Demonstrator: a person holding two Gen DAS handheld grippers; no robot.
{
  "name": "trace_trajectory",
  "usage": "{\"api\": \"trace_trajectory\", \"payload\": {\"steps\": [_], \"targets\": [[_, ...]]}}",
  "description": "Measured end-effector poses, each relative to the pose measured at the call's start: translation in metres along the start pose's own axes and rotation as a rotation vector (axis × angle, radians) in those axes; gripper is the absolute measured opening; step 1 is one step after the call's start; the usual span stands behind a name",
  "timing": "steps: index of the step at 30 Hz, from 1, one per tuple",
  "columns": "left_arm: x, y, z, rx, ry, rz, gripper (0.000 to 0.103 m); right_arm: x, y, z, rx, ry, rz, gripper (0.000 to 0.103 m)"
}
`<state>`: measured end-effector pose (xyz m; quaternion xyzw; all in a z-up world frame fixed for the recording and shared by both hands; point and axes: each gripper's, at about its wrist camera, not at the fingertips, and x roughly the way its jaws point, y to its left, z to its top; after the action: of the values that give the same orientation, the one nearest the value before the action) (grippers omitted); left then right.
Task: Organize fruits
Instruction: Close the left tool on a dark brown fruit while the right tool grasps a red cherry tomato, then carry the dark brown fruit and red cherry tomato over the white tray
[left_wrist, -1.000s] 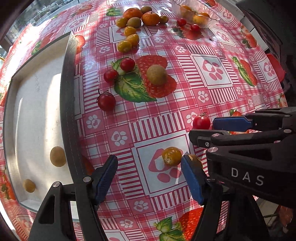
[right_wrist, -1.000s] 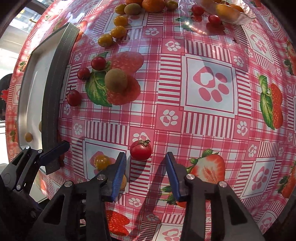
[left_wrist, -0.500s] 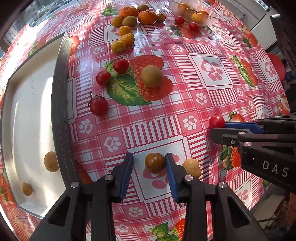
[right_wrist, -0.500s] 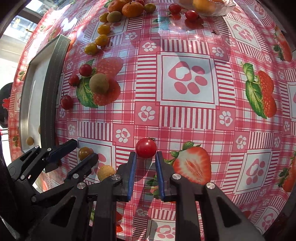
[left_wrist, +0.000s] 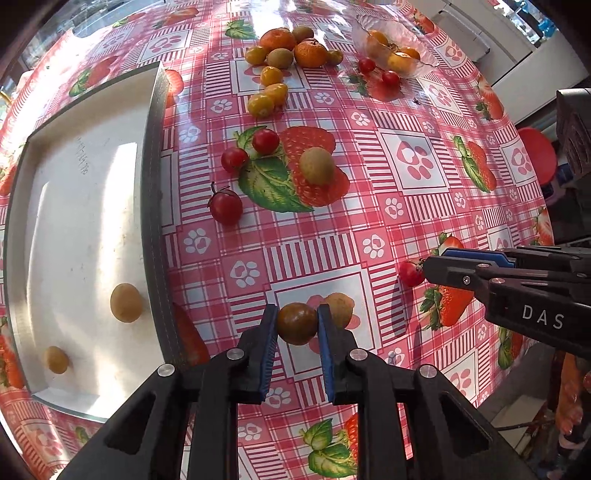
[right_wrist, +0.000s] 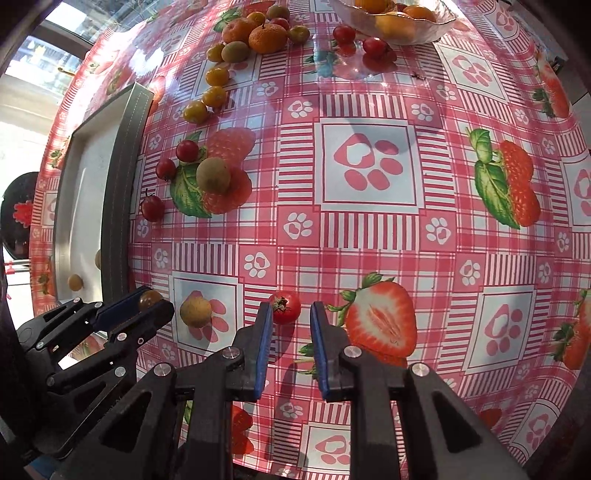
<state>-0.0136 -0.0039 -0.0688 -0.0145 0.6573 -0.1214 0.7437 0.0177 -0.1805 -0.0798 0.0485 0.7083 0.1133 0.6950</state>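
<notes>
my left gripper (left_wrist: 296, 325): clamped on brownish tomato (left_wrist: 297, 323), lower centre;
my right gripper (right_wrist: 291, 317): parted around red tomato (right_wrist: 285, 306)

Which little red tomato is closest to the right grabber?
The red tomato with the green stem, sitting just in front of the right gripper, between its blue fingertips. The other red tomatoes lie far off, near the tray and the glass bowl.

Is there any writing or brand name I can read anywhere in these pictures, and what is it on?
"DAS": white letters on the black body of the right gripper, seen in the left wrist view.
Faint dark marks on the tray floor: too blurred to read.
Nothing else readable.
</notes>
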Motion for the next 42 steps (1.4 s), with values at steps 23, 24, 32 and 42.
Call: {"api": "trace_trajectory", "payload": {"steps": [23, 24, 32, 42], "targets": [[-0.013, 0.016, -0.010, -0.042, -0.027, -0.001, 0.023, 0.003, 0.009, -0.012, -0.044, 0.009, 0.010, 0.006], [-0.014, 0.017, -0.010, -0.045, -0.030, -0.001, 0.023, 0.001, 0.009, -0.012, -0.052, 0.009, 0.018, 0.006], [-0.018, 0.021, -0.011, -0.057, -0.041, 0.005, 0.022, 0.001, 0.028, 0.032, -0.055, -0.051, 0.000, 0.064], [-0.020, 0.029, -0.014, -0.090, -0.050, -0.003, 0.023, 0.020, 0.076, 0.059, -0.188, -0.075, -0.017, 0.037]]}}
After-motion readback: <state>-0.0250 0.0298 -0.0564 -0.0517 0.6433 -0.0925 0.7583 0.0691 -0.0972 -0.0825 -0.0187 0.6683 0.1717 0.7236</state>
